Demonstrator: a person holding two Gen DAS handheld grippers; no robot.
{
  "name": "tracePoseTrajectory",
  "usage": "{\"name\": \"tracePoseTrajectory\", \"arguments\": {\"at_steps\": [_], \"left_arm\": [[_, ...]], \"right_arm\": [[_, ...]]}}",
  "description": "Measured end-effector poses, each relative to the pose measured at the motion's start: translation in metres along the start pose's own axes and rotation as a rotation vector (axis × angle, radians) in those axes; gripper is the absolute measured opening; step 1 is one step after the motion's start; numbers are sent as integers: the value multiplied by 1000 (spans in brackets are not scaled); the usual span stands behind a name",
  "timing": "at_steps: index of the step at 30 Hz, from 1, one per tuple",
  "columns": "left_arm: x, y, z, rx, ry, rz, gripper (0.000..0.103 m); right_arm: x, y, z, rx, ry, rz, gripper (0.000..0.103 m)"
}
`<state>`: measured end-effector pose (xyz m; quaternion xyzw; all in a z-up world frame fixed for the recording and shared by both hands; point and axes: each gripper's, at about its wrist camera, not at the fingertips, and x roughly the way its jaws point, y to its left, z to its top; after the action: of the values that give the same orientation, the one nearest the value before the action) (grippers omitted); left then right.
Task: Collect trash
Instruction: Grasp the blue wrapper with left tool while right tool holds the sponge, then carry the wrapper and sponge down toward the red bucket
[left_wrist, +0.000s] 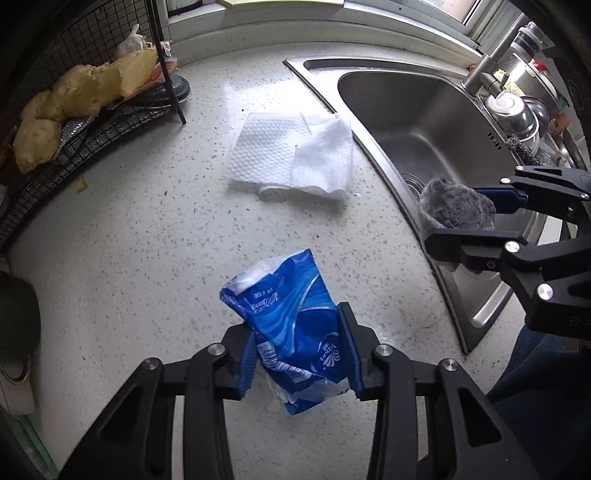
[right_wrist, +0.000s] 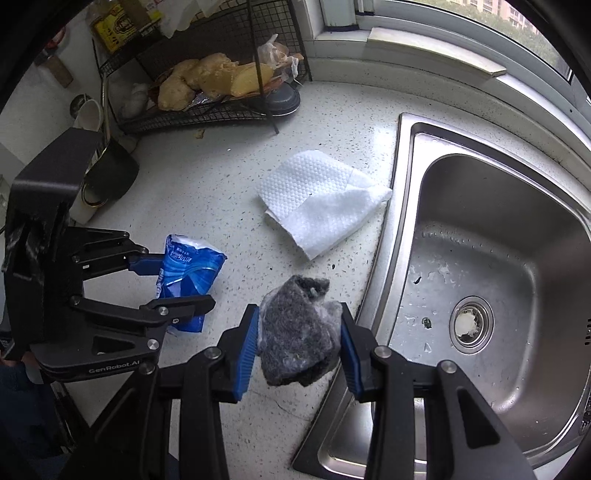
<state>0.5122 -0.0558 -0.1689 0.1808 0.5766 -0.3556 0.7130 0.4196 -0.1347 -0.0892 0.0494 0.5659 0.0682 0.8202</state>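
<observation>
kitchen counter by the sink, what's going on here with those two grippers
A person is clearing trash off a speckled counter with a handheld gripper in each hand. The left gripper is shut on a crumpled blue wrapper, and the right gripper is shut on a grey scouring pad near the edge of the steel sink. Both items are held above the counter. A white paper towel lies on the counter beside the sink, not yet picked up.

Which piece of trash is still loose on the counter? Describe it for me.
Start at the steel sink; just left of its rim, on the speckled countertop, lies a white paper towel. It is flat, folded and embossed, and no gripper holds it.
</observation>
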Motion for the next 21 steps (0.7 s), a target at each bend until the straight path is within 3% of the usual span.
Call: {"name": "tracePoseTrajectory", "arguments": {"at_steps": [9, 21], "left_arm": [[-39, -28, -29, -33, -58, -5, 36], [-87, -77, -71, -101, -138, 38, 36]], "right_arm": [[-25, 7, -31, -85, -15, -17, 38], [-68, 3, -75, -182, -55, 61, 38]]}}
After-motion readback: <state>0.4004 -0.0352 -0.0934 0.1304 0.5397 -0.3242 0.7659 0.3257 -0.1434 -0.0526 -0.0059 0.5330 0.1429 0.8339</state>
